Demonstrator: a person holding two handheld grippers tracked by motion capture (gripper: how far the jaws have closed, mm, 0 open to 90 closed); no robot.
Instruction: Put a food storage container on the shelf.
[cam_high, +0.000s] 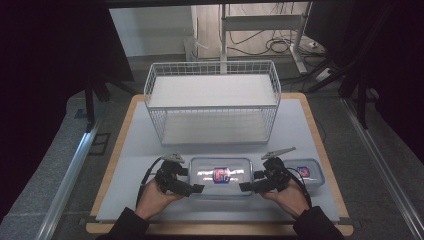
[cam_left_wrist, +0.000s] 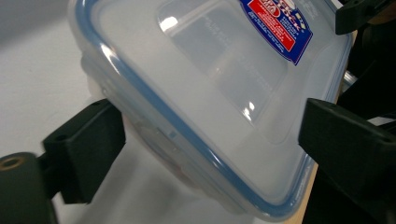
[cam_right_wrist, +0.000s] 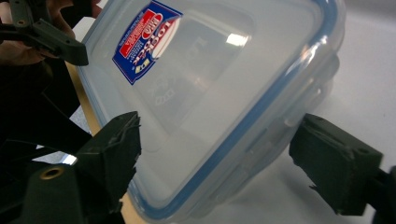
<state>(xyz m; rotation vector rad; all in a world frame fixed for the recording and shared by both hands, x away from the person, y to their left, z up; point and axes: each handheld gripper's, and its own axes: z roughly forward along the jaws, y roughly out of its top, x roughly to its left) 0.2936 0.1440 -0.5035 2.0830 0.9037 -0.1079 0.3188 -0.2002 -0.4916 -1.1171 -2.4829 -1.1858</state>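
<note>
Near edge, lower centre of the high view: a clear plastic food box (cam_high: 220, 176) lies flat on the bench (cam_high: 130, 150), between the two hands. Rectangular, rounded corners, translucent lid with a blue seal line round the rim, red-and-blue label at the lid's centre. Lid is on. Contents cannot be made out through the lid.

Left claw (cam_high: 196, 189) sits at the box's lower-left corner. In the left gripper view its jaws stand apart, one either side of that corner (cam_left_wrist: 187, 116); the left-hand jaw is at or just against the box wall, the right-hand one overlaps the lid edge. Whether they press it I cannot tell.

Right claw (cam_high: 246, 187) sits at the box's lower-right corner. In the right gripper view the jaws are likewise spread, bracketing the corner (cam_right_wrist: 219, 107), close to the walls; firm contact not clear.

Lower right of the high view, just beside the right hand (cam_high: 287, 195): a second, smaller box (cam_high: 310, 172) of the same kind, lid on, partly hidden by the gripper. Contents not visible.

Farther back, centre of the frame: a white wire basket (cam_high: 212, 102) stands on the bench, well apart from the boxes. Nothing shows inside it.
</note>
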